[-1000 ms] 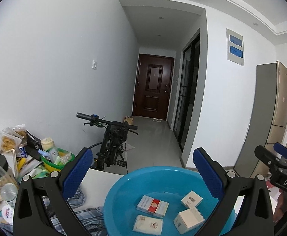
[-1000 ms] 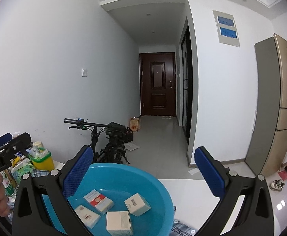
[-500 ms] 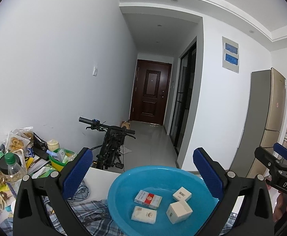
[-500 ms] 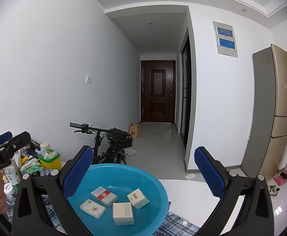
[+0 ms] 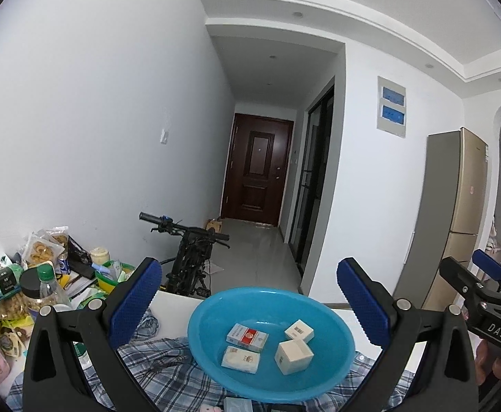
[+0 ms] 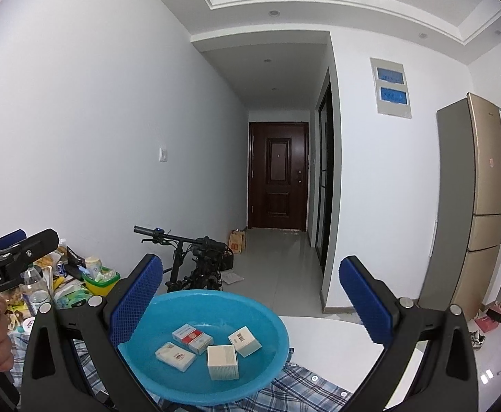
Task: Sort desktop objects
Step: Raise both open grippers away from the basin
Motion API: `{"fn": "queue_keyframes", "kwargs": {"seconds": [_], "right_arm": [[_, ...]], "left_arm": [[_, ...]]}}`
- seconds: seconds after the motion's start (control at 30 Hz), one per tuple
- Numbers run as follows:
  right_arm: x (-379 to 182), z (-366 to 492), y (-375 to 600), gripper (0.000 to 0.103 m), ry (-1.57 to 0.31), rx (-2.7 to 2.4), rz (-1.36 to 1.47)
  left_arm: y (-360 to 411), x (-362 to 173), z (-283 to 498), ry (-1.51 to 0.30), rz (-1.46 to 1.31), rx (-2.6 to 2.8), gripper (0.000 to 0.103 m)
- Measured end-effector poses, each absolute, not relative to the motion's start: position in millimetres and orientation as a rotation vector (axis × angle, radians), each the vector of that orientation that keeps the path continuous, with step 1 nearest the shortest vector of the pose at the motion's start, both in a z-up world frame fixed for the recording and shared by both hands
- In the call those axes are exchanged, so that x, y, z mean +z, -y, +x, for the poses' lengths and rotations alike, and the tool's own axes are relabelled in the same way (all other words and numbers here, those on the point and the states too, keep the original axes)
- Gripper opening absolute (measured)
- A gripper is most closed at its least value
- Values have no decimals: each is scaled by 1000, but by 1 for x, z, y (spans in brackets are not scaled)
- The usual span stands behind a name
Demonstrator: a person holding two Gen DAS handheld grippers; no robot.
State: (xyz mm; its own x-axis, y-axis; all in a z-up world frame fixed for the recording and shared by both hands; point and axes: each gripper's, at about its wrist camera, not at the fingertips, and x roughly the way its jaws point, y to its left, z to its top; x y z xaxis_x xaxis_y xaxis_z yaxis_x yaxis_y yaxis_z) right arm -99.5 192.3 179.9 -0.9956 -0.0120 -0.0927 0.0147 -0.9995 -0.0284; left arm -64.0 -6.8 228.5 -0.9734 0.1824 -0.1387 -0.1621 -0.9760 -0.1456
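Both grippers hang high with jaws spread wide and empty, the left gripper [image 5: 250, 305] and right gripper [image 6: 252, 304] framing the round blue plastic basin [image 5: 332, 312] where four small cardboard boxes [image 5: 293, 351] lie gathered, seemingly sorted.

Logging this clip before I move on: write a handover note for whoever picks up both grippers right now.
Left gripper: open, holding nothing, above the blue basin.
Right gripper: open, holding nothing, over the same basin.
In the basin: red-and-white pack, pale pack, barcode box, plain white box. The basin rests on a plaid cloth.
Left to sort: possibly the clutter of snacks and bottles at the table's left side. Nothing gripped yet.
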Motion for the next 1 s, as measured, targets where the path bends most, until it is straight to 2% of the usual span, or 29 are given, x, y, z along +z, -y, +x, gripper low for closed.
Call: {"fn": "queue_keyframes", "kwargs": {"seconds": [0.43,0.57,0.77,1.0], "right_arm": [[178,-95,-203,102,9,-3142,164],[171,-96,-204,102,-2,-3143,204],[149,-100,-207,102,1,-3135,297],[118,-103,-213,102,56,-3112,431]], "left_arm": [[-1,235,-53,144,-240,2941,103],[0,222,-62,133,-310,2933,103],[-6,195,-63,17,-382,2946,103],[-10,166,-69,45,-495,2892,103]]}}
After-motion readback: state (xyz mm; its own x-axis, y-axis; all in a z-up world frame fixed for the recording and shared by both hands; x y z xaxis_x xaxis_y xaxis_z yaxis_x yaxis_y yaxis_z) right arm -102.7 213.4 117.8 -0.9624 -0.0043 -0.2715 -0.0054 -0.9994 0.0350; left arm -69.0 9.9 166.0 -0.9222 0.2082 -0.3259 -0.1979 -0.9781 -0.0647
